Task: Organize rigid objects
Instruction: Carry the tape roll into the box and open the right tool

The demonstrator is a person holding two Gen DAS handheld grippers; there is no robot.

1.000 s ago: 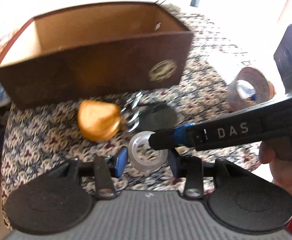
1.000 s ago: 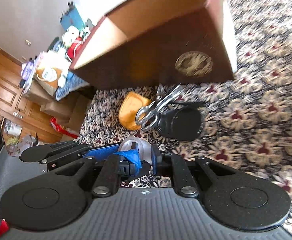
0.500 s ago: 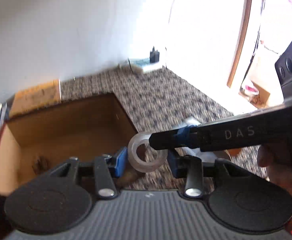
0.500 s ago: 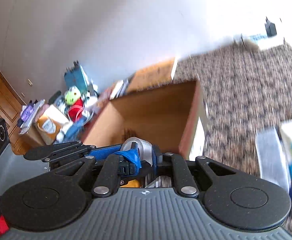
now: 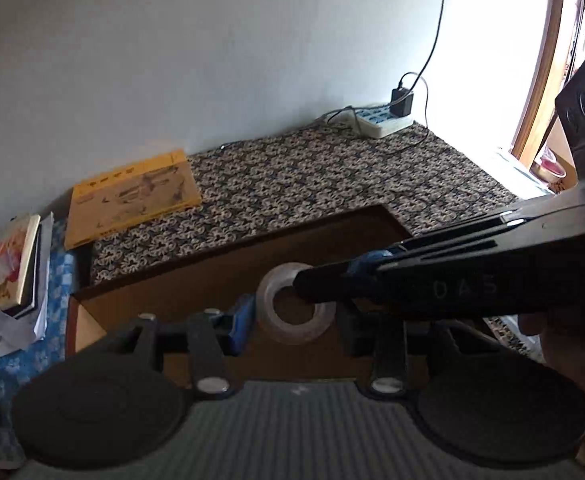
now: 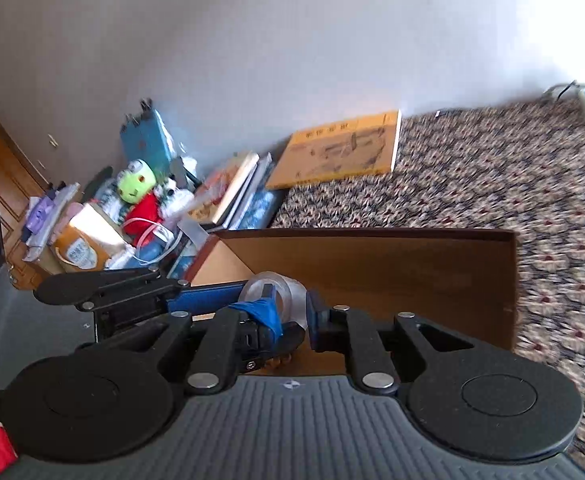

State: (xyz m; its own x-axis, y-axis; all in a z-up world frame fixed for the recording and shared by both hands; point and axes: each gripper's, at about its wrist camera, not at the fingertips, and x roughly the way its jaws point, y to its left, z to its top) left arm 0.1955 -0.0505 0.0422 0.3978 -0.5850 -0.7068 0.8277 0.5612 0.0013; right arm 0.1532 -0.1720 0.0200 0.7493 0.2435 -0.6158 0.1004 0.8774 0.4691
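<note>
One clear tape roll (image 5: 294,308), pinched by both the left gripper (image 5: 292,326) and right gripper (image 6: 288,314); one brown box (image 6: 412,268) beneath; one yellow booklet (image 5: 132,196).

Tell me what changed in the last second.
Both grippers lifted the tape roll off the carpet and carried it over the open box; the cameras now look across the box toward the wall. Unchanged: left gripper and right gripper both still grip the roll.
</note>
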